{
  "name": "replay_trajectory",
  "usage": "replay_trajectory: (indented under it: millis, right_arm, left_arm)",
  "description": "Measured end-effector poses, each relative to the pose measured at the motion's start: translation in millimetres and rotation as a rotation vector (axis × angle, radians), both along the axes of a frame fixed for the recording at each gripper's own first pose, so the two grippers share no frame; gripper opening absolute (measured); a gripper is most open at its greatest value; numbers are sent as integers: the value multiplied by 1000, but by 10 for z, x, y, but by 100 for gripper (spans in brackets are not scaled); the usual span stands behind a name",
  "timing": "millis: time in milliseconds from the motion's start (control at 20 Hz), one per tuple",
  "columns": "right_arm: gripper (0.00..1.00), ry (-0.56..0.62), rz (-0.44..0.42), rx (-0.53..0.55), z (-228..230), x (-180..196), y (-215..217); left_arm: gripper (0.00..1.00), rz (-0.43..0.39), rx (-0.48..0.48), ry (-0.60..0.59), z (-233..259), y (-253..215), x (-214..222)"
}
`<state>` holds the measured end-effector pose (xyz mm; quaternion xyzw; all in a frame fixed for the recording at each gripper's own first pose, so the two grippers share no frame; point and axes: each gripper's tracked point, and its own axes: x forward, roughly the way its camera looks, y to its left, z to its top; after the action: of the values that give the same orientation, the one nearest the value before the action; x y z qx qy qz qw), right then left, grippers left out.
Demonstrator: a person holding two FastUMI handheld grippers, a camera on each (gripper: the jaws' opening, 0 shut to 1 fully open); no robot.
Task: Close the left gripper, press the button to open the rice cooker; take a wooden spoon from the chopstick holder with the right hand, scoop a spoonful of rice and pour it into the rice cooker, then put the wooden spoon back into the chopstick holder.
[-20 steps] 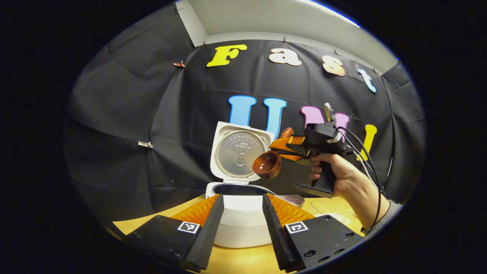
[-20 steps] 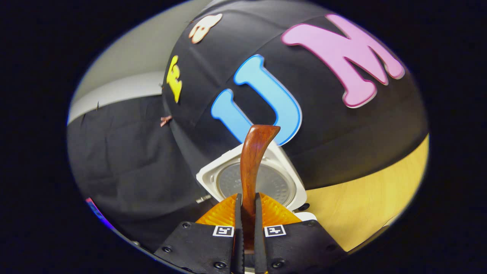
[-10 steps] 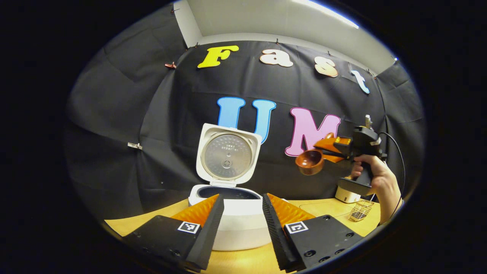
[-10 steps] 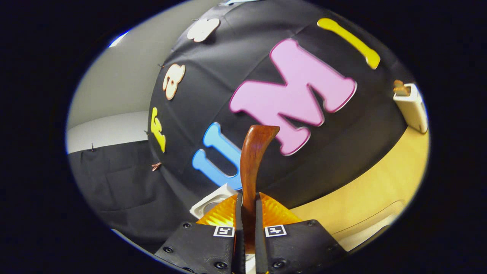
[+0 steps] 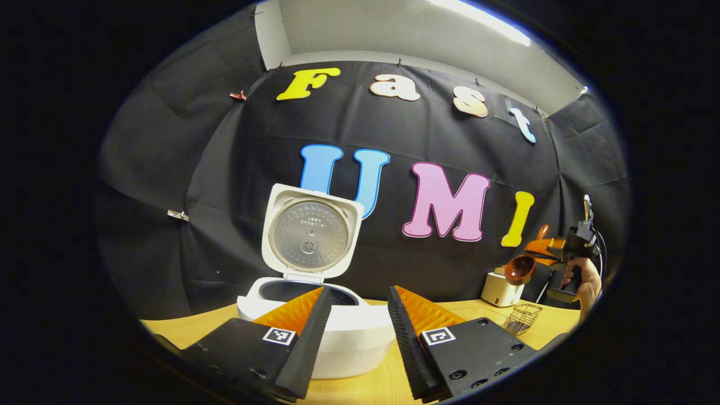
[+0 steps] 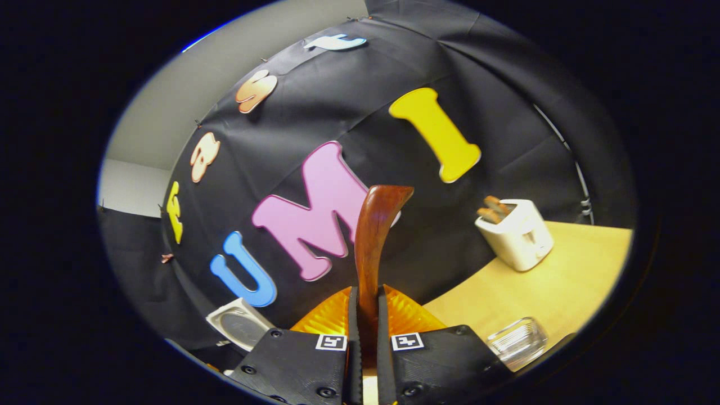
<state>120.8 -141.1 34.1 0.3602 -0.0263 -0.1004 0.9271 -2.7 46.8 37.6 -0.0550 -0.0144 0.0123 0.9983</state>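
The white rice cooker (image 5: pixel 337 337) stands on the table with its lid (image 5: pixel 311 232) raised upright, and the dark pot mouth shows. My left gripper (image 5: pixel 354 306) is open just in front of the cooker, with nothing between its fingers. My right gripper (image 6: pixel 364 295) is shut on the handle of the wooden spoon (image 6: pixel 374 236), which rises between the fingers. In the left gripper view the right gripper (image 5: pixel 539 253) hangs in the air far right, with the spoon bowl (image 5: pixel 519 269) above the toaster. A wire basket holder (image 5: pixel 520 319) sits on the table below it.
A white toaster (image 6: pixel 514 233) with bread slices in it stands at the back of the wooden table (image 6: pixel 568 281). A clear glass container (image 6: pixel 516 336) sits near the right gripper. The cooker lid (image 6: pixel 239 323) lies low left in the right gripper view.
The right gripper has carried the spoon from beside the cooker lid far to the right, over the toaster and basket. The left gripper stays open, and its view has shifted so the cooker sits further left.
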Motion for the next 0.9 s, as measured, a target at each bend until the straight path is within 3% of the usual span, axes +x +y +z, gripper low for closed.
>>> replay_trajectory:
  millis: [300,650,900]
  right_arm:
    - [14,153,-112,-117,-678,-367,-585]
    - [14,245,-158,-258,-1011,-350,-701]
    - [14,293,-144,-248,-1355,-348,-594]
  left_arm:
    - [67,-10,8,3,2,-131,83]
    - [67,-10,21,17,-40,-214,117]
    - [67,-15,14,19,-49,-244,132]
